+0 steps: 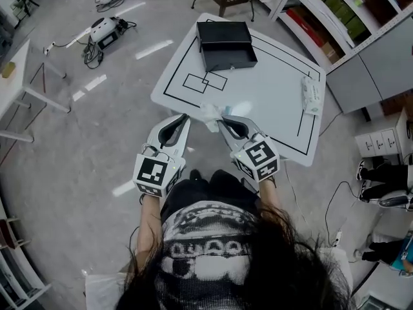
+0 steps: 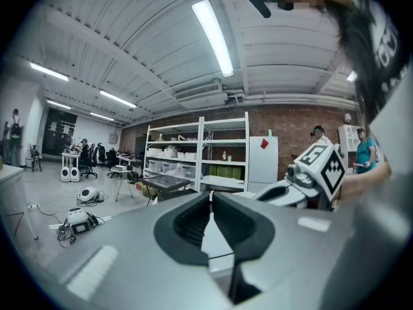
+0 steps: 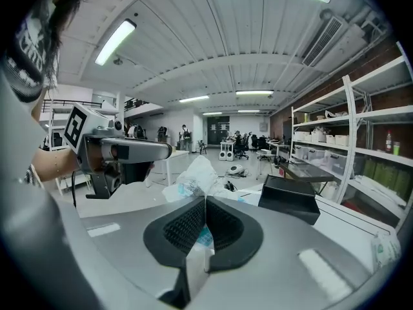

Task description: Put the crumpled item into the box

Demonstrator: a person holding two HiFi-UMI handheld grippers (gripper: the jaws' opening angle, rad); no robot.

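right tool (image 3: 205,200) clamped on wrapper (image 3: 191,175), white crinkled plastic, blue print, bunched past tips, left tool (image 2: 211,196) clenched empty, box (image 1: 226,44) ahead

Grey left gripper (image 2: 211,196), its black ribbed pads (image 2: 189,225) meeting at the tips, before a white metal shelving rack (image 2: 193,151).

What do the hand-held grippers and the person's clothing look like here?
The left hand-held gripper and right hand-held gripper have pale grey tapering shells, black ribbed pads and white cubes bearing black square markers. The person wears a black top with white print; forearms bare.
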